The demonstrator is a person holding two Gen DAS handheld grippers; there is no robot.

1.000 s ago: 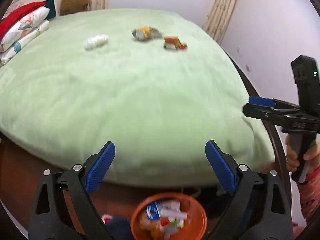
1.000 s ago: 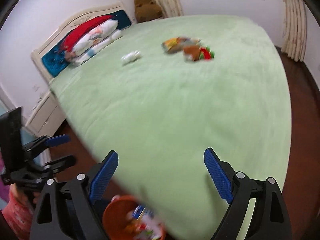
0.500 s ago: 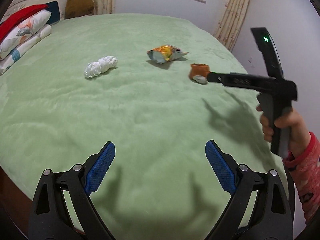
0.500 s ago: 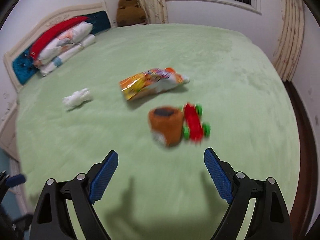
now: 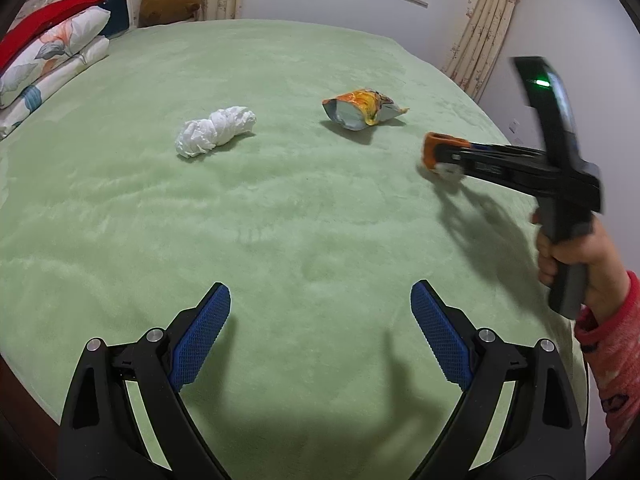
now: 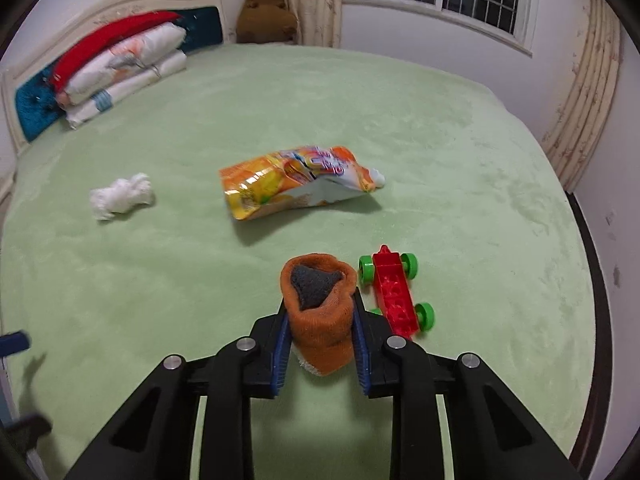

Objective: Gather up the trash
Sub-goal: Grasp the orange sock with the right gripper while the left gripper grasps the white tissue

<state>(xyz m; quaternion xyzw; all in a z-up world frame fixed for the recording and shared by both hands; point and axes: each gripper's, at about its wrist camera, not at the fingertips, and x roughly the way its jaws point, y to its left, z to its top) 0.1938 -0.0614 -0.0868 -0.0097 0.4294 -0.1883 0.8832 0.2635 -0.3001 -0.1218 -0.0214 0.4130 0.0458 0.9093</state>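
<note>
Filling both views, the bed (image 5: 280, 208) under its pale green blanket now takes up nearly everything, where a second ago its near edge, the dark floor and an orange bin of rubbish showed below the grippers; that bin is out of sight now. Stacked pillows (image 6: 120, 68) lie against the headboard and a brown plush toy (image 6: 266, 8) sits in the far corner by the curtain. A person's right hand (image 5: 576, 256), in a red sleeve, grips the handle of the right gripper (image 6: 320, 344) and holds it angled down over the right side of the bed. Its jaws, wide apart half a second ago, have just been closing and are now clamped on an orange sock (image 6: 320, 312) with a dark lining, which sits between the blue pads. The left gripper (image 5: 320, 344) hangs low over the near part of the blanket with its jaws wide apart and nothing between them. An orange snack bag (image 6: 296, 180) lies further up the bed, beyond the sock. A crumpled white tissue (image 5: 216, 130) lies well to its left. A red toy car (image 6: 394, 292) with green wheels rests just beside the sock on its right.
</note>
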